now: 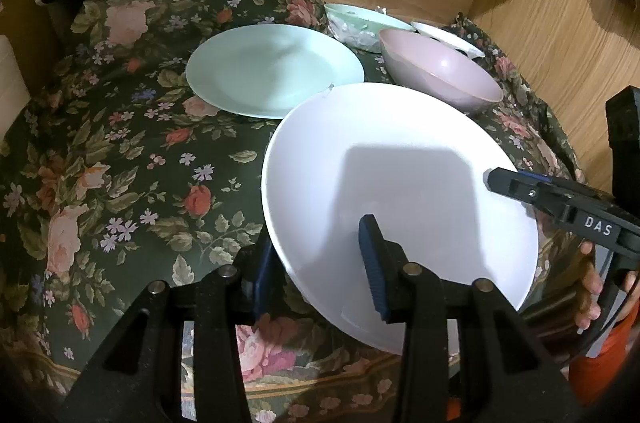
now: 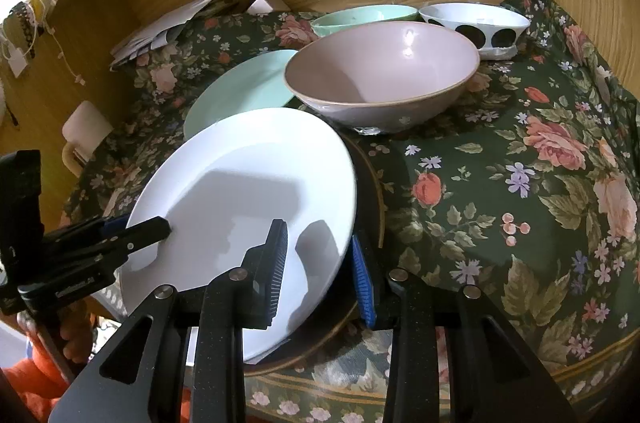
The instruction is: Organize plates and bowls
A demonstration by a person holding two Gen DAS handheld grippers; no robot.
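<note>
The task is judged to be at an early stage: nothing is seen nested yet, and the white plate point(image 1: 400, 191) is held tilted above the cloth-covered bench point(image 1: 120, 163), clamped at its near rim by the left gripper point(image 1: 320, 271) and at the opposite rim by the right gripper point(image 2: 320, 267), each with one of its fingers above and one beneath.

A dark plate point(image 2: 370, 191) is partly seen under it. Counted are three plates, white, mint point(image 1: 272, 71) and dark, and three bowls, pink point(image 2: 380, 71), mint point(image 2: 364, 13) and black-dotted white point(image 2: 476, 23), all apart.
</note>
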